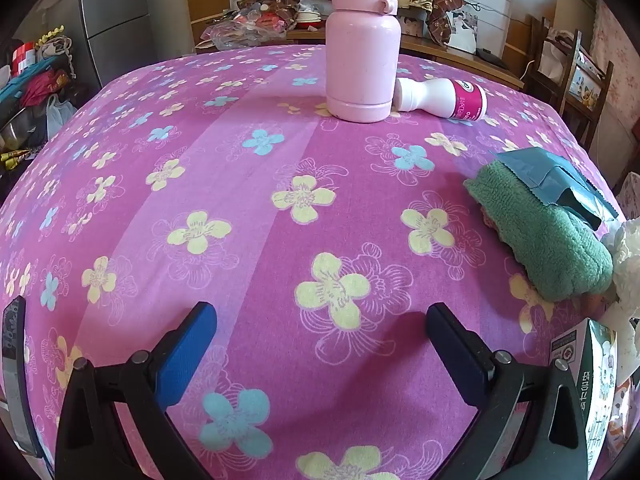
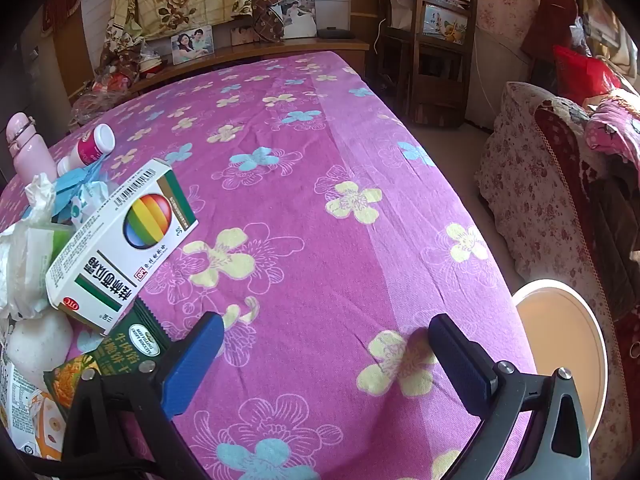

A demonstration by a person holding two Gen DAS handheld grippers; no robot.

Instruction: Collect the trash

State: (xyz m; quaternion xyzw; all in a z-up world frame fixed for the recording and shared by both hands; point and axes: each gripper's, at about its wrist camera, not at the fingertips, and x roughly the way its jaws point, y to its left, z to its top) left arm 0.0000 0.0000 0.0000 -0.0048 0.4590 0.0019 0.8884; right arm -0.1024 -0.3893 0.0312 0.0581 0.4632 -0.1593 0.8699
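Peeking medicine box point(image 1: 591, 384) | frame-cut | both jaws spread, empty

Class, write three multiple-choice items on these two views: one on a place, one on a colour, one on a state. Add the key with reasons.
1. Where does the small white bottle lie?
A. beside the pink flask
B. on the green towel
C. on the floor

2. What colour is the tablecloth?
A. plain white
B. pink-purple with flowers
C. black

3. How is the right tool?
A. shut on the medicine box
B. shut on nothing
C. open, holding nothing

Key: 1 A, it lies on its side at the flask's base; 2 B, yellow and blue flowers show; 3 C, its fingers stand apart over bare cloth.
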